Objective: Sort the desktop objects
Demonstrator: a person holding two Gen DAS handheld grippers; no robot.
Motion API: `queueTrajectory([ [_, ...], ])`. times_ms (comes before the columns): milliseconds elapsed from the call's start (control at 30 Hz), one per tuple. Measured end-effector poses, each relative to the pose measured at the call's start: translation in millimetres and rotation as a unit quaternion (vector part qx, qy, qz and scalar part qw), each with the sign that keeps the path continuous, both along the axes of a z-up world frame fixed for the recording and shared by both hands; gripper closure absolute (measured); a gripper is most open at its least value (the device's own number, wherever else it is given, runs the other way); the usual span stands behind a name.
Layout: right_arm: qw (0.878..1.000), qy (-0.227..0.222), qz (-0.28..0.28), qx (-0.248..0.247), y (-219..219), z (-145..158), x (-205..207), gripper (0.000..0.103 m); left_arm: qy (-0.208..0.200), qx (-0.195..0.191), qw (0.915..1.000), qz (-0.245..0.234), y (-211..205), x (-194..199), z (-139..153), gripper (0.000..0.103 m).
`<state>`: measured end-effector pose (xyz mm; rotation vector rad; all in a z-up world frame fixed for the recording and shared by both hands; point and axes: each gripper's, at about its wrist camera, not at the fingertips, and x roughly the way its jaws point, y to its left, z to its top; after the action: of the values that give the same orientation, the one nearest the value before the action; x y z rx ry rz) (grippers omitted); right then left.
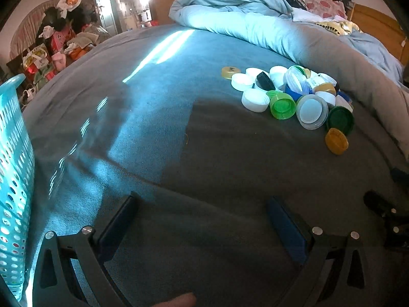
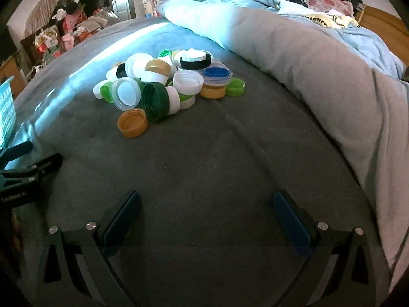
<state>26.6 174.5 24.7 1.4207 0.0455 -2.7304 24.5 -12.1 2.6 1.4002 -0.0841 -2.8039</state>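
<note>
Plastic caps (image 2: pixel 168 87) lie heaped mid-bed, perhaps for the basket (image 1: pixel 12 166), so my left tongs (image 1: pixel 202 204) and right tongs (image 2: pixel 207 202) gape empty.

My fingers (image 2: pixel 291 226) wear dark blue pads on black frames with silver bolts. Under me, the bed sheet (image 2: pixel 204 158) is plain grey-green, streaked pale by light at the far left. The pile of caps (image 2: pixel 168 84) is mostly white, with bright green, dark green, royal blue, black and mustard gold; the nearest cap (image 2: pixel 132 123) is gold-orange. The duvet (image 2: pixel 294 58) is pale blue over grey. At the left, the basket (image 1: pixel 12 179) is turquoise, dotted with holes.
</note>
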Motion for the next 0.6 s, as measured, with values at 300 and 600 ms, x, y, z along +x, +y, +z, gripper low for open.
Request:
queueTrajectory([
  [300,1.000,-0.001,0.000,0.000,0.2,-0.7,-1.4,0.001,0.002,0.003,1.0000,-0.001,-0.5,-1.1,-0.4,0.000],
  [600,1.000,0.003,0.002,-0.003,0.1,-3.1,-4.3,0.001,0.000,-0.001,1.0000,-0.001,1.1,-3.5,-2.1,0.000],
])
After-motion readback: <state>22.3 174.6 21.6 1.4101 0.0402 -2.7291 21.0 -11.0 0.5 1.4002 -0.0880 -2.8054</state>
